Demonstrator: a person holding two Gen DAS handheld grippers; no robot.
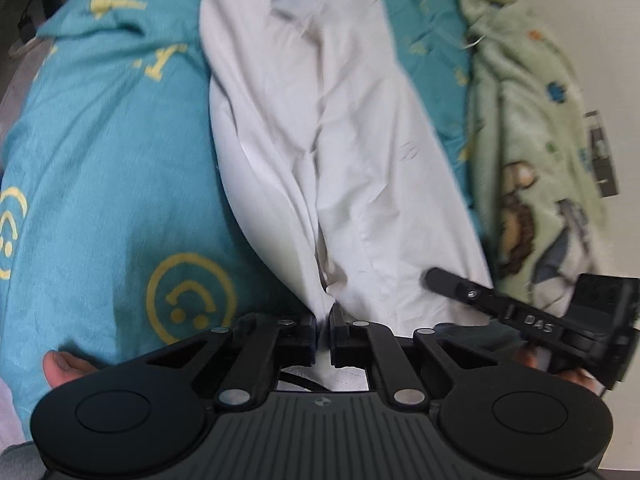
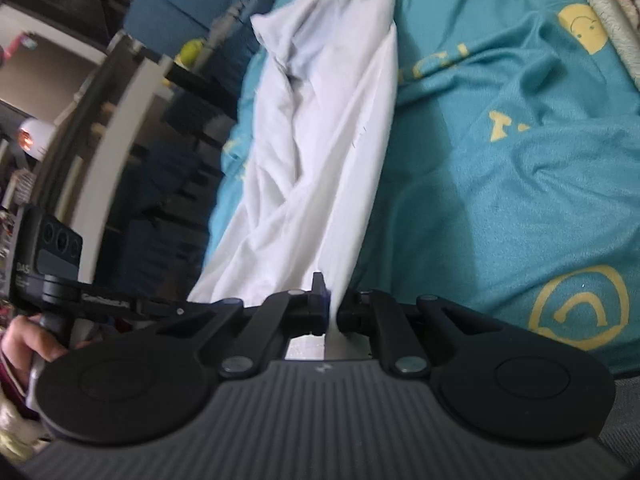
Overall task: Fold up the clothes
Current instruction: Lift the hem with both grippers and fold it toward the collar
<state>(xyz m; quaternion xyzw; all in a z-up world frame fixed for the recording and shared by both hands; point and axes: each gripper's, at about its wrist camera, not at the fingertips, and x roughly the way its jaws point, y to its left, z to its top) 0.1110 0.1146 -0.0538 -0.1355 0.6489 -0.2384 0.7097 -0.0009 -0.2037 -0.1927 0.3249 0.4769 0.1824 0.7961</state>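
A white garment (image 1: 328, 140) lies stretched lengthwise over a teal bedspread (image 1: 104, 160) printed with yellow smiley faces. My left gripper (image 1: 323, 320) is shut on the garment's near edge, the cloth pinched between its black fingers. The other gripper's finger (image 1: 452, 280) pokes in from the right onto the same near edge. In the right wrist view the white garment (image 2: 320, 152) runs away from me in loose folds, and my right gripper (image 2: 333, 308) is shut on a fold of its near edge. The left gripper's body (image 2: 52, 264) shows at the left, held by a hand (image 2: 28, 340).
A pale green fleece blanket (image 1: 520, 140) with animal prints lies along the bed's right side against a white wall (image 1: 580, 20). A fingertip (image 1: 60, 368) shows at the lower left. Left of the bed stand a white frame (image 2: 120, 140) and dark blue furniture (image 2: 168, 12).
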